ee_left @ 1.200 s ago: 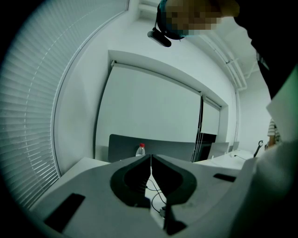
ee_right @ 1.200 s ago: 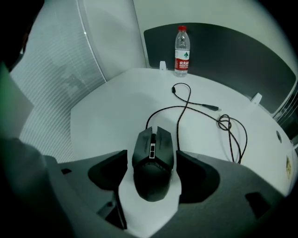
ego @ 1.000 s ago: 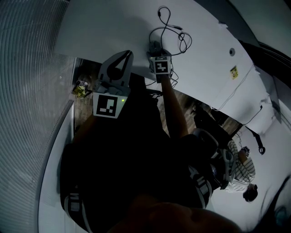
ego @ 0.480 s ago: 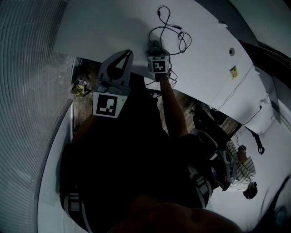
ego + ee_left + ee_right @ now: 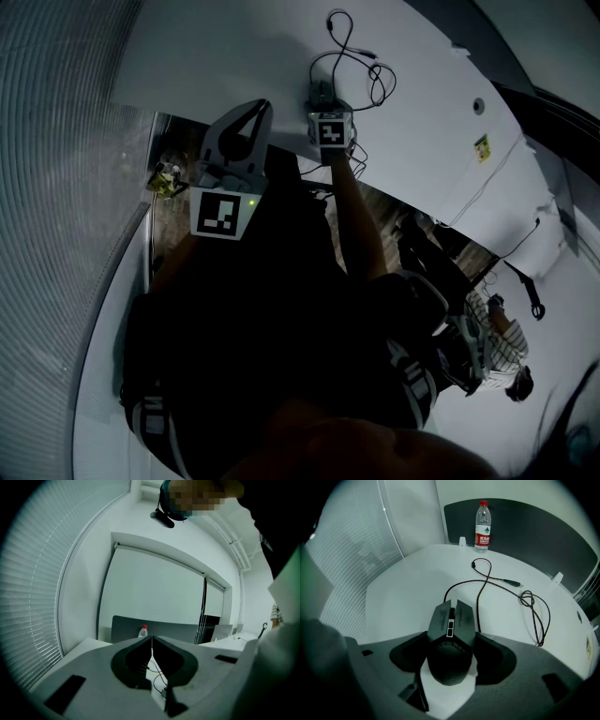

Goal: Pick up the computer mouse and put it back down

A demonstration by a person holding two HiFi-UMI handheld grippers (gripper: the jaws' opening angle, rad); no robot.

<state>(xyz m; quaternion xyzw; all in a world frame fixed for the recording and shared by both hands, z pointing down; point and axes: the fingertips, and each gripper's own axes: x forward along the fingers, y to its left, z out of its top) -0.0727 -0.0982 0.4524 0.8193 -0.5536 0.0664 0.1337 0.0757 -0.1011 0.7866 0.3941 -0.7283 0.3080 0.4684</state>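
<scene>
A dark computer mouse (image 5: 452, 620) sits between the jaws of my right gripper (image 5: 451, 638), whose pads press against its two sides. In the head view the right gripper (image 5: 321, 101) reaches onto the white desk (image 5: 234, 56), with the mouse (image 5: 319, 93) just past its marker cube. The mouse's black cable (image 5: 487, 581) loops away over the desk (image 5: 408, 583) and is coiled at the right. My left gripper (image 5: 256, 111) is held up off the desk's near edge, away from the mouse. Its jaws (image 5: 151, 639) meet in a thin line with nothing between them.
A water bottle (image 5: 482, 525) with a red cap stands at the desk's far edge, against a dark partition (image 5: 525, 522). Window blinds (image 5: 56, 141) run along the left. A person in a striped shirt (image 5: 502, 337) is at the lower right, beyond another white desk.
The right gripper has shifted very slightly at the mouse. The left gripper has barely moved.
</scene>
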